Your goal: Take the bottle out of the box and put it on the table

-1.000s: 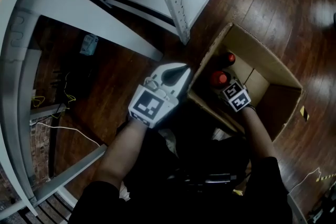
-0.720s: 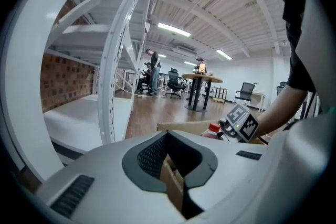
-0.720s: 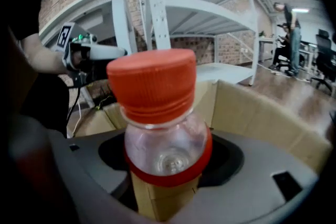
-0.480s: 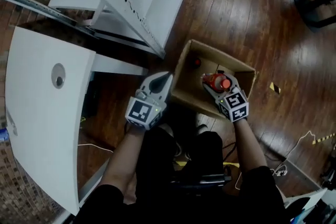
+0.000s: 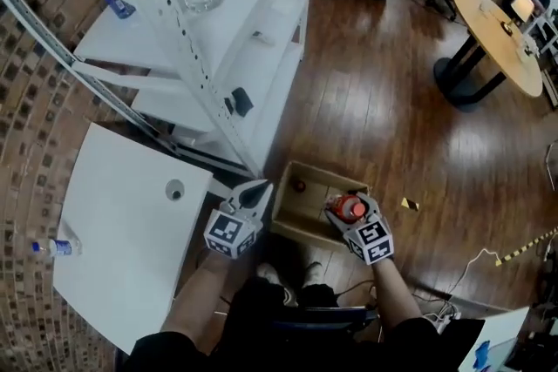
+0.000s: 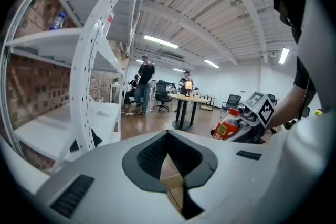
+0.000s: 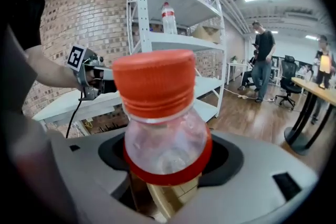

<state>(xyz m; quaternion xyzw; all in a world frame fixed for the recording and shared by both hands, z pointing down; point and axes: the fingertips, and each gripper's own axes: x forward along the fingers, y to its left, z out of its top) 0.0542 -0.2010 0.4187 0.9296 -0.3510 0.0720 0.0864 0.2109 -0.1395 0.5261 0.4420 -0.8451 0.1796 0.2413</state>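
A clear, rounded plastic bottle [image 7: 164, 136] with a ribbed orange cap is clamped at its red-banded shoulder between the right gripper's [image 5: 347, 209] smooth grey jaws, above the open cardboard box [image 5: 294, 227], lower centre. The left gripper [image 5: 254, 192] beside it is closed and empty.

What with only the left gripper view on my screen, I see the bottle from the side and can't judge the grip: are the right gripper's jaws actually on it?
Observer: Yes. In the right gripper view the right gripper has its jaws pressed on the bottle at the top of its red label, below the orange cap.
Operator: Is the box empty?
Observer: No. The head view shows a second red-capped bottle inside the box.
Operator: Where is the table from there?
Observer: In the head view the white table lies left of the box, beside the left gripper.
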